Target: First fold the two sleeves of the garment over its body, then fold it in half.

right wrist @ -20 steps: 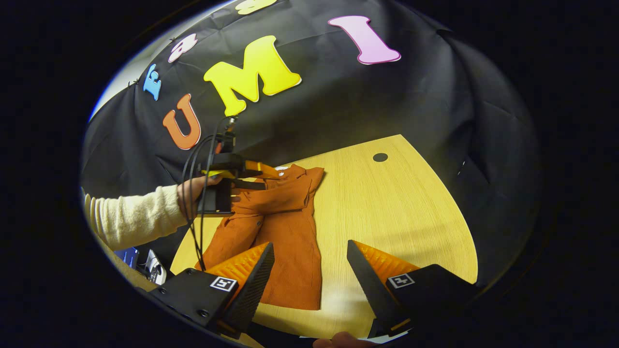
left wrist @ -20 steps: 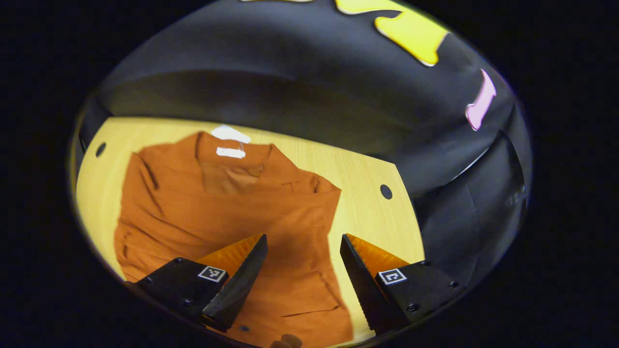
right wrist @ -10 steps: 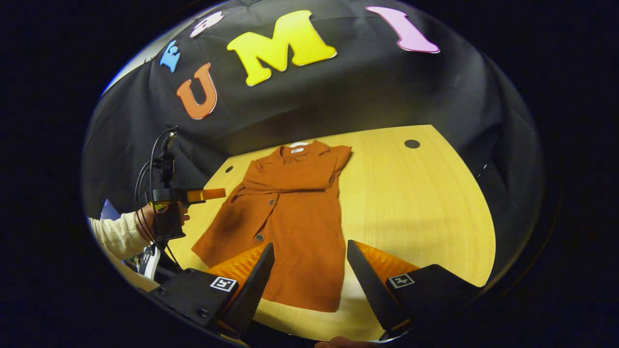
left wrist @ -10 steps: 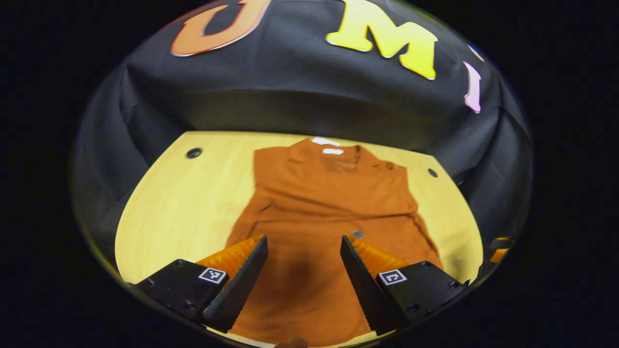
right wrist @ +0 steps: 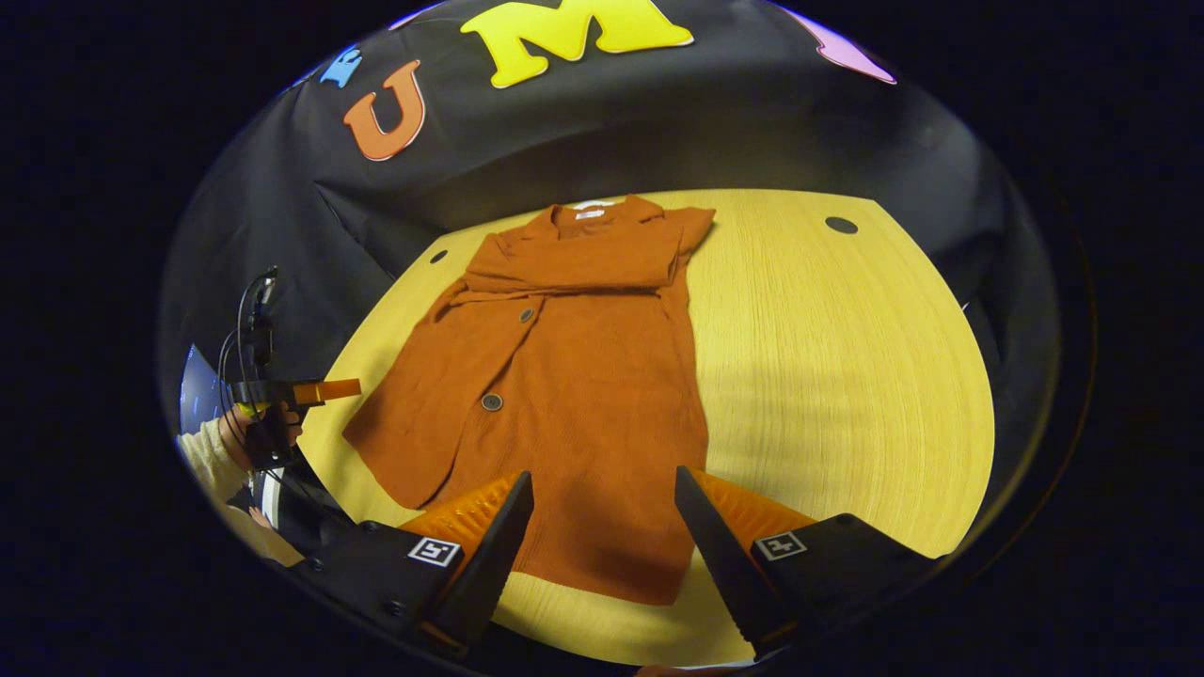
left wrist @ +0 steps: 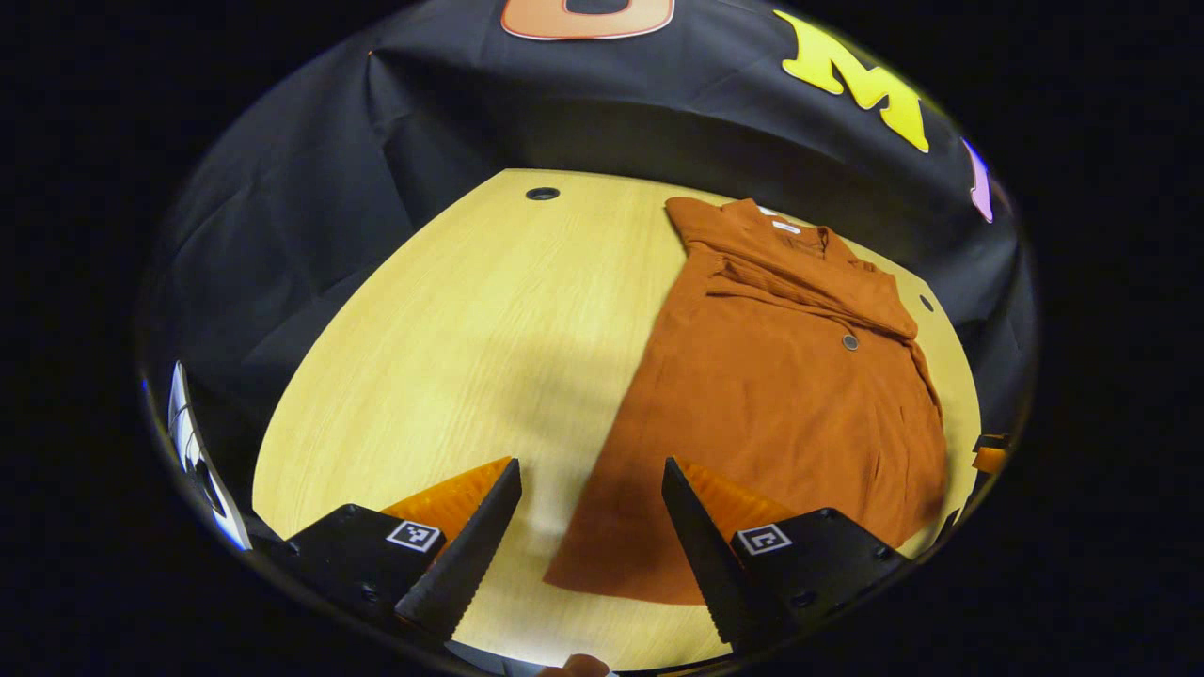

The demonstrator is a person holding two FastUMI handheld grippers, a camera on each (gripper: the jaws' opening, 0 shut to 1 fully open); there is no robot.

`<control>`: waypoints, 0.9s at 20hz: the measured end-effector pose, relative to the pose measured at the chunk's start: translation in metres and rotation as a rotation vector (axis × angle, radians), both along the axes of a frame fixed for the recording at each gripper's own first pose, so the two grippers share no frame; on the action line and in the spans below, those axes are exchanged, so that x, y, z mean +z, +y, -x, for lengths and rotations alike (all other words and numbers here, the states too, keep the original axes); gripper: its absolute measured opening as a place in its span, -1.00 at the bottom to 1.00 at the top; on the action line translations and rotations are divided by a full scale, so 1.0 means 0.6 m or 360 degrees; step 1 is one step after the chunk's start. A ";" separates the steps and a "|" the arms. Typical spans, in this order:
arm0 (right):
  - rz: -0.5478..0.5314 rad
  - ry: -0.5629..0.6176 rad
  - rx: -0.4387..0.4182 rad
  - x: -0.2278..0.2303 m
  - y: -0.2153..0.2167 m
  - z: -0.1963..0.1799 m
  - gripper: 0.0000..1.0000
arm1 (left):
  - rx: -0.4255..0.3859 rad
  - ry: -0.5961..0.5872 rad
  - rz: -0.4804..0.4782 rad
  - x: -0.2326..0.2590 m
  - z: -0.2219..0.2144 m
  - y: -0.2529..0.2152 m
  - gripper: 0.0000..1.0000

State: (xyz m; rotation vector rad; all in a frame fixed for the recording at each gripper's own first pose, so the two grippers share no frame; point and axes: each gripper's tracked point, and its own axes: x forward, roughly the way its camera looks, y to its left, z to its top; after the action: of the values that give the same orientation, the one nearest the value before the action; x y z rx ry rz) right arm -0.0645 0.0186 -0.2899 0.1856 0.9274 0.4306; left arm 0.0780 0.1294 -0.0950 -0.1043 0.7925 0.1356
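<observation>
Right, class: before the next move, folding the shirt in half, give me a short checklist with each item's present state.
1. Sleeves folded across the orange button shirt: ok.
2. Shirt lying flat on the wooden table: ok.
3. Left gripper jaws open, holding nothing: ok.
4. Right gripper jaws open, holding nothing: ok.
5. Bottom hem within view of the right gripper: ok.
6. Left gripper over the hem: cannot tell.

We note the garment (right wrist: 574,376) is matt, finely ribbed cloth with small glossy buttons (right wrist: 491,402). The table (right wrist: 847,357) looks like pale wood, smooth, with fine straight grain and a soft sheen. The booth wall (right wrist: 658,122) is matt black cloth, creased in places.
</observation>
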 end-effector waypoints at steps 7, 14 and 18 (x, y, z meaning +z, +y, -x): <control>-0.0021 0.0206 0.0076 -0.032 -0.020 0.054 0.94 | -0.0190 0.0353 0.0136 -0.043 0.023 -0.036 0.96; -0.0371 0.0691 0.0008 -0.069 -0.031 0.110 0.94 | -0.0421 0.0900 0.0513 -0.025 0.043 -0.071 1.00; -0.0452 0.0867 -0.0031 -0.098 -0.052 0.102 0.93 | -0.0554 0.1191 0.0872 0.004 0.064 -0.131 0.72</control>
State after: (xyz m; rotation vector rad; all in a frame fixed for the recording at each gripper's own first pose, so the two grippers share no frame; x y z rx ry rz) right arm -0.1257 -0.0128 -0.3487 0.5913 1.3941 0.5036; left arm 0.0395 0.0506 -0.0929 -0.4467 1.5675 -0.4031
